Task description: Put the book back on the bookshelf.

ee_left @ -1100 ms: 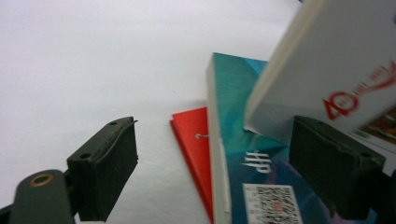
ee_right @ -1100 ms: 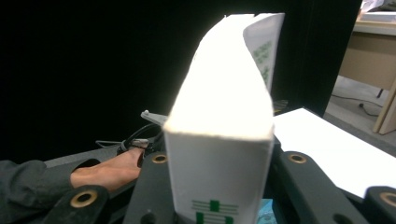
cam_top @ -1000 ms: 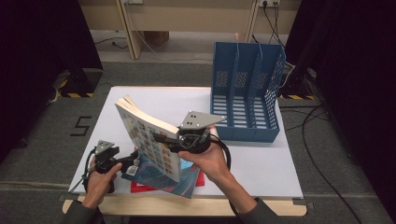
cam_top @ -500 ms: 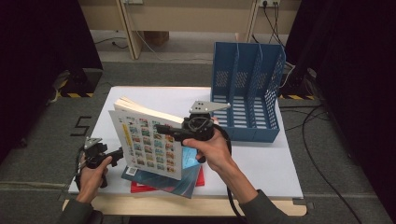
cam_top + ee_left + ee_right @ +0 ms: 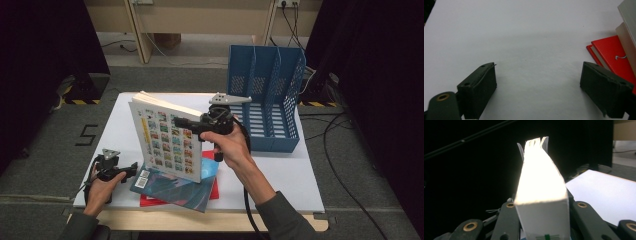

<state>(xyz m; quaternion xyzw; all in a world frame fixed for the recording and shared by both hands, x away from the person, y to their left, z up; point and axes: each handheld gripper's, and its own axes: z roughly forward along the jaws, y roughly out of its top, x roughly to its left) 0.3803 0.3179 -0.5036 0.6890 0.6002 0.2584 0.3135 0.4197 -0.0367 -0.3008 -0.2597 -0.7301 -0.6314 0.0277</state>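
Holding the book upright in your right gripper, jaws clamped across its thickness near the top edge, so the cover faces you and the spine side hangs toward the table. In the right gripper view the page block sits squarely between the two jaws, pressed on both sides, with the far pages fanning open a little. My read: you lifted it on edge so it can go vertically into the blue file rack, which stands just right of the gripper with its slots open toward you. Book's lower corner hangs over or just touches the teal book; can't tell which from the high view. That teal one lies flat on a red book near the front edge. Your left gripper rests low at the table's left front, apart from the stack, jaws spread wide over bare table with nothing between them; the red book shows just past its right jaw. Likely it's parked clear so the lifted book has room to swing.
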